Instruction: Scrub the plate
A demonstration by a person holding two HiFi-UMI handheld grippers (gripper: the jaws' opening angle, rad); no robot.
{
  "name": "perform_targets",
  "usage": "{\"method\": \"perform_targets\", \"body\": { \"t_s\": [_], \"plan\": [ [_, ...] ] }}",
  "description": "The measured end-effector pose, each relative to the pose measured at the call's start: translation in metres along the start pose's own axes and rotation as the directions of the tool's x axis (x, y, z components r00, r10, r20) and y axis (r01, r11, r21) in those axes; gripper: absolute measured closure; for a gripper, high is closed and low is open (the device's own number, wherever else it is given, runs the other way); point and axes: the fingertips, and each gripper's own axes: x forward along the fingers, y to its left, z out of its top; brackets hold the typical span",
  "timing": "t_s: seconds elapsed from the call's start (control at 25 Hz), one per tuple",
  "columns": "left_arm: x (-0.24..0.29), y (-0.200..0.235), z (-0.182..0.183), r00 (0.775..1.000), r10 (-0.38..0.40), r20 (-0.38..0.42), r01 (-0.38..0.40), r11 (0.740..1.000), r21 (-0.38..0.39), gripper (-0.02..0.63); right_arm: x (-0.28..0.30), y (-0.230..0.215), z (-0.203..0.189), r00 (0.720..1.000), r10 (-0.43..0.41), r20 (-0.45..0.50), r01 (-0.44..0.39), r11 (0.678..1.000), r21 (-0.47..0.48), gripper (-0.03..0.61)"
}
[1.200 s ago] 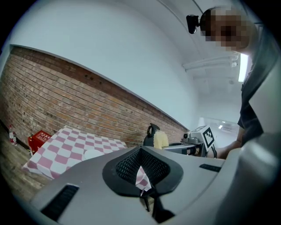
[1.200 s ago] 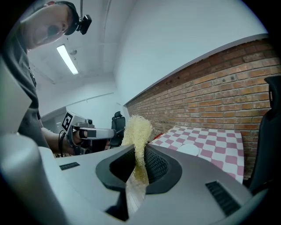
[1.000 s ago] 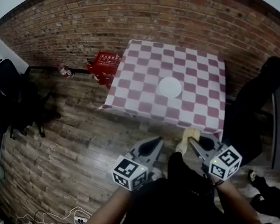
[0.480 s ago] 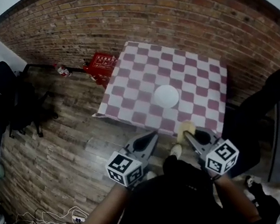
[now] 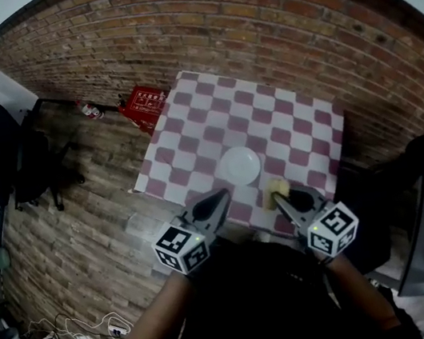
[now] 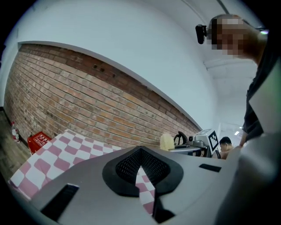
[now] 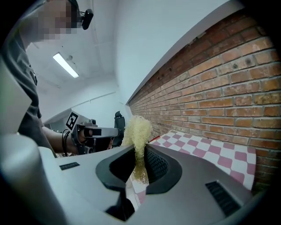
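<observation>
Head view puts the white plate (image 5: pixel 240 165) just ahead of both claws and roughly between their tips, touching neither; it lies flat and loose on the pink-and-white checked tablecloth (image 5: pixel 285 123), close to the table's near edge. Our right claw (image 5: pixel 278 197) is clamped on a yellow mesh scourer (image 5: pixel 278 192), and its own view shows the jaws pinching only the lower part of the wad while the frizzy bulk stands out past the tips. We judge that to be the first risk: a soft, springy pad held by so little may fold over or work out of the jaws once we bear down, and bare jaw tips would then scrape the plate. Our left claw (image 5: pixel 219 197) is closed with nothing between the jaws, only the checked cloth showing through the slit beyond them, so nothing braces the plate. A sideways stroke from the right claw could therefore push the plate across the cloth, or ruck the cloth under it, and a pull back toward the claws could carry it over the near edge. We would want the left claw steadying the rim before any real pressure goes on.
</observation>
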Motion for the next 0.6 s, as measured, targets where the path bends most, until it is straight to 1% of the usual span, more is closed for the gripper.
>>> {"method": "perform_targets", "body": {
  "t_s": [0.12,0.32,0.6],
  "plan": [
    [0.015,0.014,-0.003,0.999,0.007,-0.031,-0.008,1.000,-0.018,0.603,0.011,-0.019,-0.002,1.000,0.001,-0.013,0.000,1.000,0.025,0.531],
    [0.041,0.050,-0.009,0.995,0.007,-0.098,-0.013,0.998,-0.057,0.603,0.036,-0.047,-0.004,0.999,-0.028,-0.038,0.030,0.997,0.068,0.531],
    [0.084,0.091,-0.026,0.974,-0.088,-0.208,0.065,0.991,-0.116,0.601,0.068,-0.077,-0.016,0.990,-0.098,-0.097,0.111,0.985,0.132,0.531]
  ]
}}
